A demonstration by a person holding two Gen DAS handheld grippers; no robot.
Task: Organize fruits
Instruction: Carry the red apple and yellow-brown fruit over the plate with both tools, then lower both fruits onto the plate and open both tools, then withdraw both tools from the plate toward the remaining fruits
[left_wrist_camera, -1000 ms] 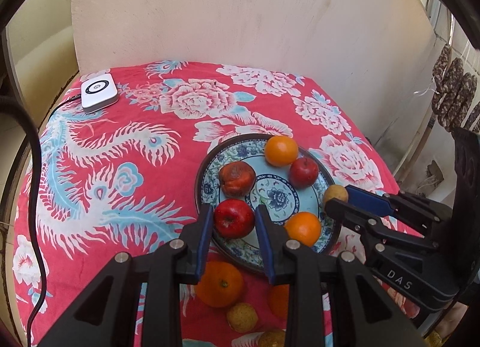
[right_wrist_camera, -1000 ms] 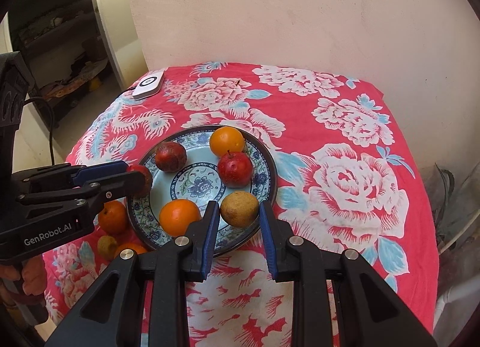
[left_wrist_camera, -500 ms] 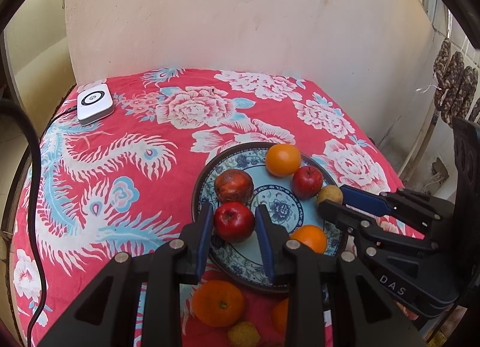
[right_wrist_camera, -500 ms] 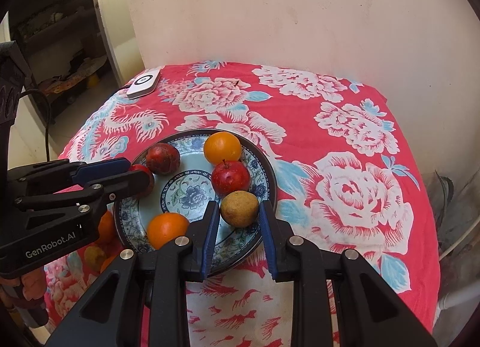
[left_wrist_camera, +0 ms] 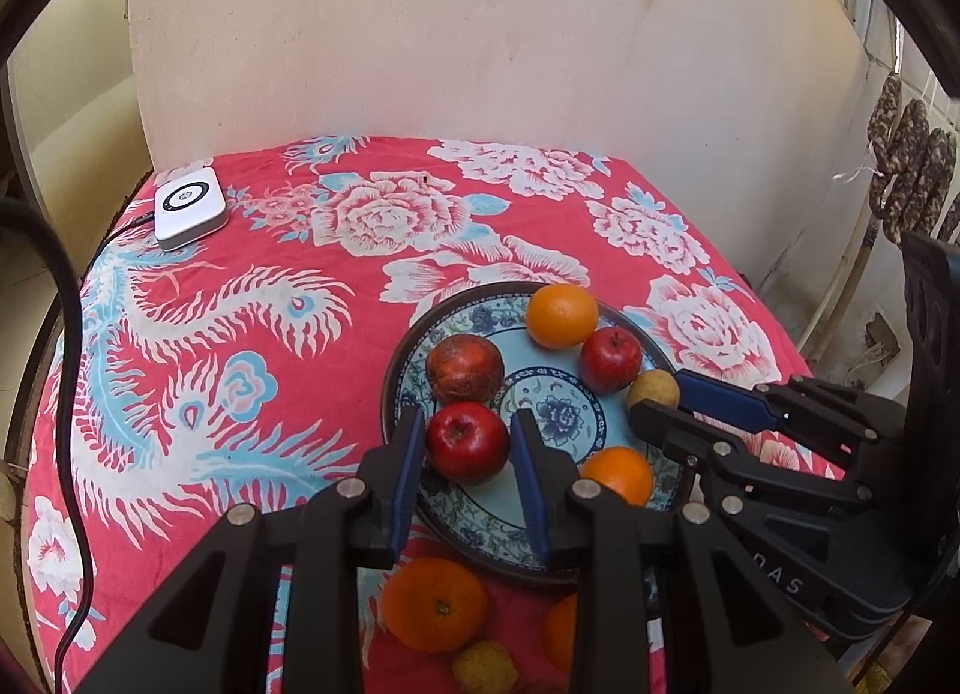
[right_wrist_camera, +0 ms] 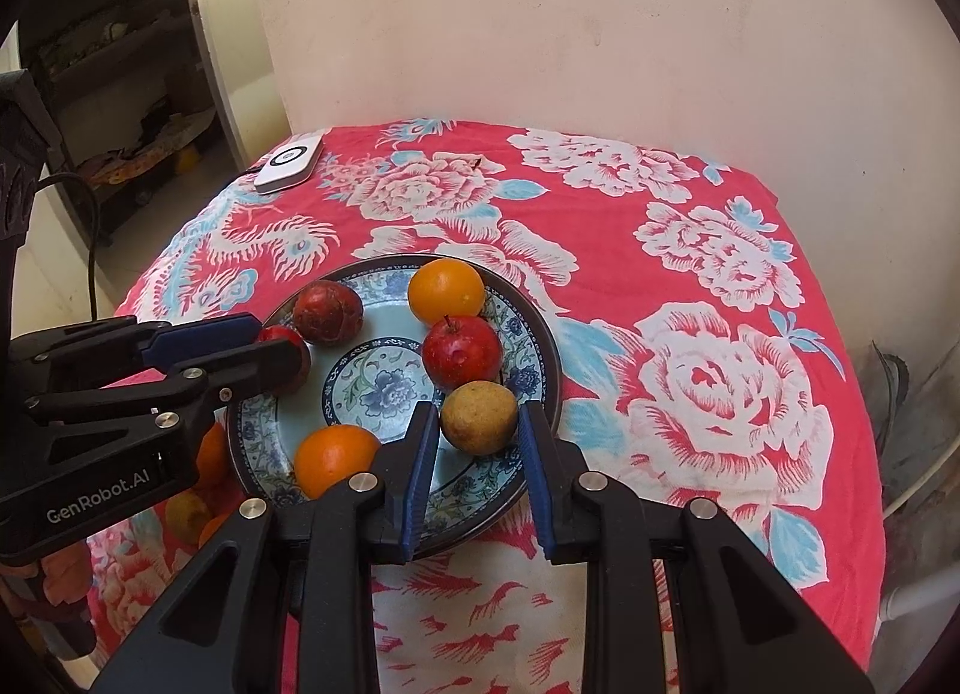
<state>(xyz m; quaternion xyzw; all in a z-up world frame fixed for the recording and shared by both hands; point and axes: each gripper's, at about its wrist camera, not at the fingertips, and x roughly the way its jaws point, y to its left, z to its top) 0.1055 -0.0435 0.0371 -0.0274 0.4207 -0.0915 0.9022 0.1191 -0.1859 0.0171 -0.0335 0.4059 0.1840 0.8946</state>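
- Blue patterned plate [left_wrist_camera: 403,394] sits at lower centre of the left wrist view on the red floral cloth [left_wrist_camera: 240,334]; its near rim lies close to the cloth's near edge
- On the plate: a red apple [left_wrist_camera: 467,442] at the near left, a dark red fruit [left_wrist_camera: 464,368] just behind it, an orange [left_wrist_camera: 561,315] at the far rim, a second red apple [left_wrist_camera: 611,359] touching that orange, a yellowish fruit [left_wrist_camera: 653,389] at the right rim, and a second orange [left_wrist_camera: 618,473] at the near right
- Off the plate, on the cloth at the bottom of the left wrist view: a loose orange [left_wrist_camera: 433,603], a small yellow fruit [left_wrist_camera: 483,667] below it, and part of another orange [left_wrist_camera: 558,631] behind the finger
- Plate centre [right_wrist_camera: 390,388] is bare; the cloth's upper half and right side are free of objects
- White device [left_wrist_camera: 189,206] with a cable rests at the cloth's upper left corner, well apart from the plate
- A plastered wall [left_wrist_camera: 480,33] closes the far edge of the table; the cloth drops off at the right edge in the right wrist view
- Left gripper [left_wrist_camera: 465,454] is clenched on the near-left red apple, blue pads against both sides
- Right gripper [right_wrist_camera: 477,442] is clenched on the yellowish fruit [right_wrist_camera: 479,416] at the plate's near right rim, pads against both sides
- Both grippers stand side by side over the plate's near edge
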